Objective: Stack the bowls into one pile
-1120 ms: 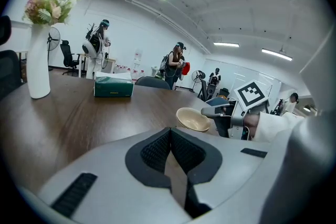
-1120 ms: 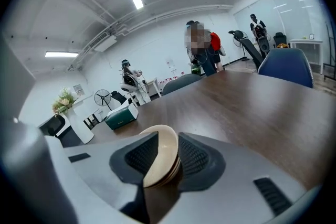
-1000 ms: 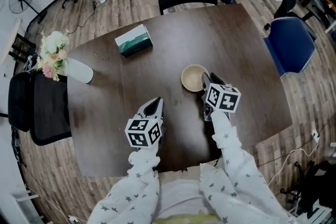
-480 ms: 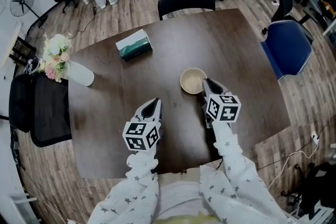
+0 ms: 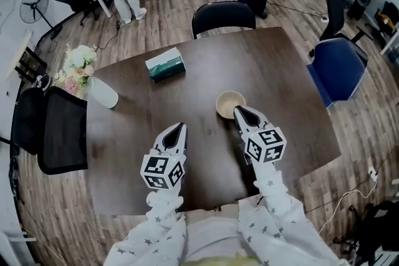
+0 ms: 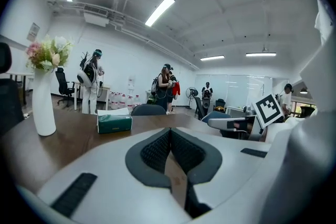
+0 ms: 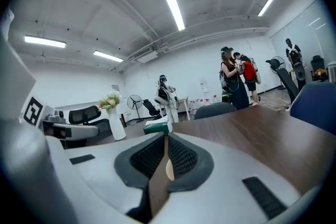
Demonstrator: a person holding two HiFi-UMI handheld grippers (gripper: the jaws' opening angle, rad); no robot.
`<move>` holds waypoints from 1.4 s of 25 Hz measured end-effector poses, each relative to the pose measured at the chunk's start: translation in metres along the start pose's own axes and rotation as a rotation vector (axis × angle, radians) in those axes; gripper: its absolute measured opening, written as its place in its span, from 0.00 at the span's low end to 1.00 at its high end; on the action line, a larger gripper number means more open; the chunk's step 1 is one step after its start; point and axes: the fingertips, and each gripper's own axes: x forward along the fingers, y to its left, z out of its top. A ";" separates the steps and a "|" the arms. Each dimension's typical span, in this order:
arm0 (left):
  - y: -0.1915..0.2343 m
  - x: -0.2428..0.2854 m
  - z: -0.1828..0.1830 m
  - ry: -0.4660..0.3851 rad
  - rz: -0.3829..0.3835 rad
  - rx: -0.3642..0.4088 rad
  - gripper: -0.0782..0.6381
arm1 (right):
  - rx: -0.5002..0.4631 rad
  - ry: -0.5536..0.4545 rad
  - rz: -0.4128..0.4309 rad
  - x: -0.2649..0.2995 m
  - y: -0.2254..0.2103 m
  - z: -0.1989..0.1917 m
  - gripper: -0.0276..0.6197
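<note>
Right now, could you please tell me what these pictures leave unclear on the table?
- How many bowls the pile holds: head view, seen from above, nested, too small.
- Print on the green box: head view, too small.
- The pile's side: right gripper view shows only a cream sliver past the right gripper, whose jaws have just been closing.

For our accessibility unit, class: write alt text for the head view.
Two claws hover over a wooden table: the right claw, whose jaws have just been closing with nothing between them, has its tip at the near rim of a beige bowl; the left claw is shut and empty. A tissue box and flower vase sit farther left.
</note>
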 end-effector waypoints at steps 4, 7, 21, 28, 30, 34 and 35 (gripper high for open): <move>0.000 -0.015 0.019 -0.062 0.006 0.025 0.15 | -0.003 -0.040 0.035 -0.013 0.012 0.018 0.09; 0.001 -0.027 0.028 -0.092 0.014 0.036 0.15 | -0.004 -0.063 0.045 -0.023 0.019 0.028 0.09; 0.019 -0.076 0.067 -0.207 0.102 0.085 0.15 | 0.031 -0.177 0.015 -0.055 0.025 0.066 0.08; 0.025 -0.085 0.071 -0.221 0.111 0.105 0.15 | -0.021 -0.182 0.001 -0.057 0.031 0.071 0.08; 0.025 -0.086 0.071 -0.220 0.113 0.107 0.15 | -0.027 -0.187 0.011 -0.056 0.035 0.072 0.08; 0.027 -0.087 0.071 -0.218 0.112 0.116 0.15 | -0.040 -0.199 0.032 -0.056 0.039 0.075 0.08; 0.027 -0.088 0.071 -0.217 0.115 0.119 0.15 | -0.041 -0.201 0.037 -0.056 0.040 0.075 0.08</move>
